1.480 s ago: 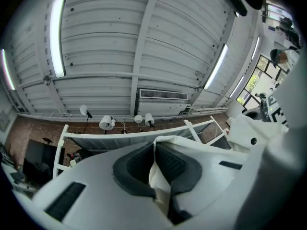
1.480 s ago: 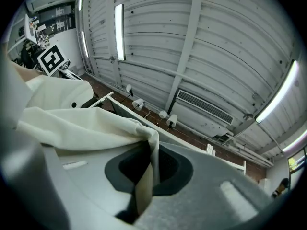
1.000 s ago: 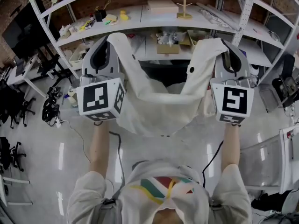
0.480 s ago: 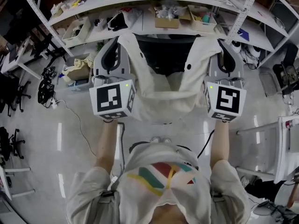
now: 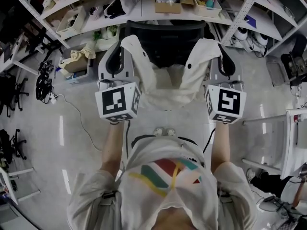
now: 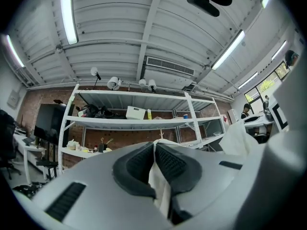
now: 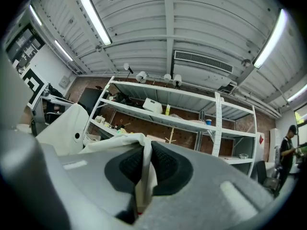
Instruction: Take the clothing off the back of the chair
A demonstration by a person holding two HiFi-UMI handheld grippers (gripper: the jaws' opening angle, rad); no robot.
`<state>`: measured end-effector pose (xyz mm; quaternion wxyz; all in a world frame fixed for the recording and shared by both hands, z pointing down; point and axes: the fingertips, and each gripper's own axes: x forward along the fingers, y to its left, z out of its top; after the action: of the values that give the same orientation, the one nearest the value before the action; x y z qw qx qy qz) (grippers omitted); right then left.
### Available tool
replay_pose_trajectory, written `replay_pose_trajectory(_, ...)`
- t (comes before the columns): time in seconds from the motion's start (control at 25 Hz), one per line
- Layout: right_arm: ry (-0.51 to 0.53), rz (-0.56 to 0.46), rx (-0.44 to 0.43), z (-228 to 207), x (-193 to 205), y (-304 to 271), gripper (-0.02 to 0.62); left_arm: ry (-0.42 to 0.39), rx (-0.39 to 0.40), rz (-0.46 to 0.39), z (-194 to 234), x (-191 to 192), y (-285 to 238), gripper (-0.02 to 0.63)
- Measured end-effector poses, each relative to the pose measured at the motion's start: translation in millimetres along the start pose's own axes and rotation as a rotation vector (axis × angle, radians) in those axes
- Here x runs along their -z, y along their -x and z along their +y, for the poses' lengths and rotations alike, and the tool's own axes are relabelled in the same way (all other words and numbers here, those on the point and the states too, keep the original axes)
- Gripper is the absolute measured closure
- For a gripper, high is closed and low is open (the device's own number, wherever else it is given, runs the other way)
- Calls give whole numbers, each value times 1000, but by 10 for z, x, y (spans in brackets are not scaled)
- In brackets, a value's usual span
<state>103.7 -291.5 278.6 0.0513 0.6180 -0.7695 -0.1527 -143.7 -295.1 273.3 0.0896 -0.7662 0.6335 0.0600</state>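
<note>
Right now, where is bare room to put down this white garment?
The floor is bare on your left, between you and the cable pile, and on your right up to the white frame. The shelves behind the black chair are crowded.

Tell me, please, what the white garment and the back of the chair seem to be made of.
The garment looks like thin woven cloth, probably cotton or a blend, in matte off-white; it sags in soft folds and creases. The back of the chair is black and matte, likely mesh or fabric on a plastic frame, but it is too dark to confirm the weave.
</note>
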Motion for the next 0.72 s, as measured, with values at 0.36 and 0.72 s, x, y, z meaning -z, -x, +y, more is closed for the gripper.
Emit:
replay_pose_trajectory(0.36,-24,87,-15,104,398,52,589,26,-1,44,-70,356,54,583)
replay_pose_trajectory(0.72,-9,121,-6,123,546,56,589,20,9,58,-93,428,16,583)
